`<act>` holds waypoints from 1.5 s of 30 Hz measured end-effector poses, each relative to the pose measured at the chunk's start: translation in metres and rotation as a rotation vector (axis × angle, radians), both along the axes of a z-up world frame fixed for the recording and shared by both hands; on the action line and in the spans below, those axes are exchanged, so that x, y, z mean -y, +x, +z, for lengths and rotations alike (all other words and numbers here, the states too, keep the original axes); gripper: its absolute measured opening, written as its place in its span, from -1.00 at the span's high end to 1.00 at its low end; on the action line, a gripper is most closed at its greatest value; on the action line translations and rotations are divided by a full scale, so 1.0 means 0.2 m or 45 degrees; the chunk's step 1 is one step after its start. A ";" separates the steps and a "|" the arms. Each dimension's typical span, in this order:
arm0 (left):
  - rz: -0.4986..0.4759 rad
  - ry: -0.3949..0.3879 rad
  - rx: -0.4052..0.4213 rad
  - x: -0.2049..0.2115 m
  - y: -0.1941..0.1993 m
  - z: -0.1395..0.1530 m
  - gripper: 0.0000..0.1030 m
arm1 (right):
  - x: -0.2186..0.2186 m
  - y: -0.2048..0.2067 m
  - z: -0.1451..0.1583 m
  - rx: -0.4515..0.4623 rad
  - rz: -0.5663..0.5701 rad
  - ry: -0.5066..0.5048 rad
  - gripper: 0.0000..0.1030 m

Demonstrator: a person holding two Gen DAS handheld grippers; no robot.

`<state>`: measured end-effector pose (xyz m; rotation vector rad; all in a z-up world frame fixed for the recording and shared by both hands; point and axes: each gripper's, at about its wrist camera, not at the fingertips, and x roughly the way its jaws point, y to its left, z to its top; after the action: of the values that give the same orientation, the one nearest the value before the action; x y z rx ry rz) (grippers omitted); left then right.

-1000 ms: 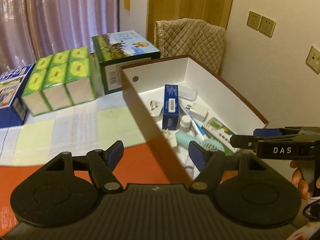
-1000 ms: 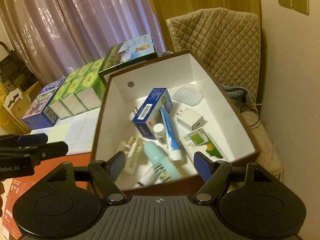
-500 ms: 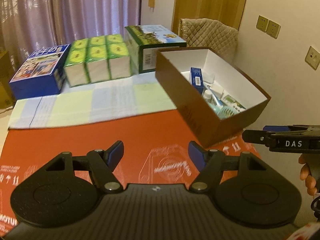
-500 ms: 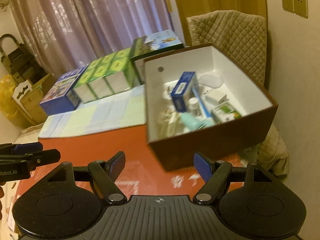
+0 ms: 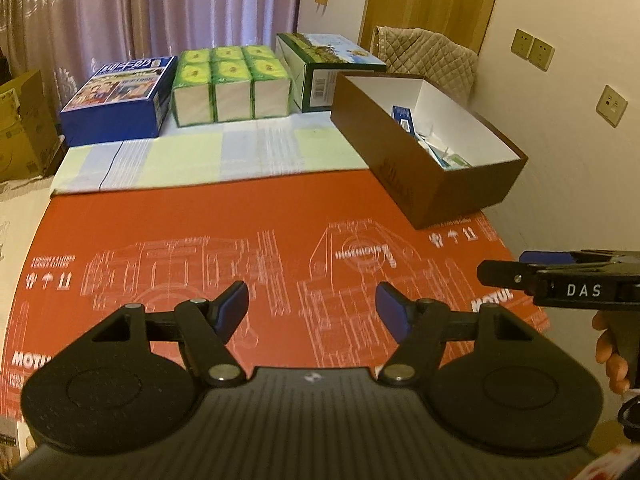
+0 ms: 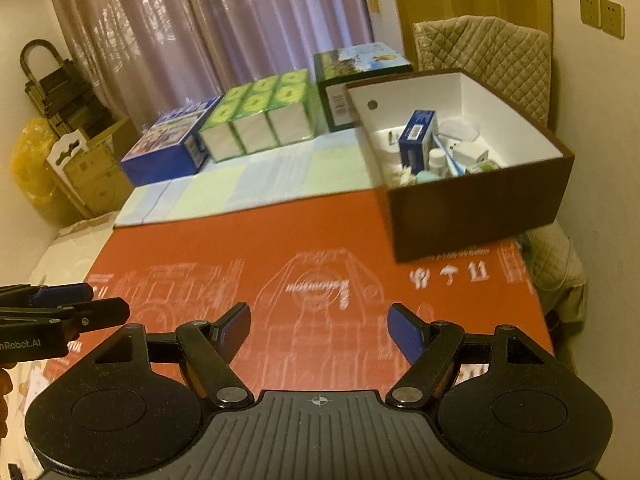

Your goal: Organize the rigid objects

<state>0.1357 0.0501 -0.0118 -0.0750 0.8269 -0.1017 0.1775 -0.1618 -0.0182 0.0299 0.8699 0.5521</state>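
A curtained room with a cream wall on the right holds a table covered by a red printed sheet [image 5: 248, 216], with a pale checked cloth [image 5: 208, 156] laid across its far part. Along the far edge stand a blue carton [image 5: 116, 100], a pack of green-topped boxes [image 5: 232, 84] and a green carton [image 5: 328, 68], side by side.

The brown box [image 5: 436, 184], white inside, sits at the table's far right corner, partly on the red sheet. Its long axis runs away from the cameras, slanting towards the green carton at the far end; in the right wrist view one near corner points towards the camera. Inside it, jumbled together, lie a small blue packet [image 6: 416, 136] standing on end, a white bottle [image 6: 436, 158], a white adapter [image 6: 470, 152] and other small pieces too small to tell.

The left gripper [image 5: 312, 306] and the right gripper [image 6: 319, 326] both point forward and down over the bare red sheet, side by side, each seen edge-on at the border of the other's view. Fingers of the person's right hand [image 5: 610, 354] wrap the right gripper's handle. Both pairs of jaws stand wide apart with nothing between them.

A second ago both cameras looked straight down into the brown box from close by; both have since drawn back, so the box now lies well ahead and the whole table shows.
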 end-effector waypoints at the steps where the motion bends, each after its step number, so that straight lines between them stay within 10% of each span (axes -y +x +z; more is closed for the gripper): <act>1: 0.000 -0.001 -0.001 -0.01 -0.03 0.00 -0.30 | -0.01 -0.03 -0.01 -0.004 0.003 -0.002 -0.41; 19: -0.002 -0.020 -0.035 -0.11 -0.35 -0.06 -0.30 | -0.10 -0.43 -0.04 -0.035 0.047 -0.021 -0.41; 45: 0.045 -0.026 -0.050 -0.10 -0.29 -0.07 -0.30 | -0.15 -0.35 -0.06 -0.055 0.134 -0.058 -0.41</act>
<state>0.0768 0.0703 -0.0256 -0.1113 0.8638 -0.0760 0.1072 -0.1312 -0.0298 -0.0454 0.9299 0.6318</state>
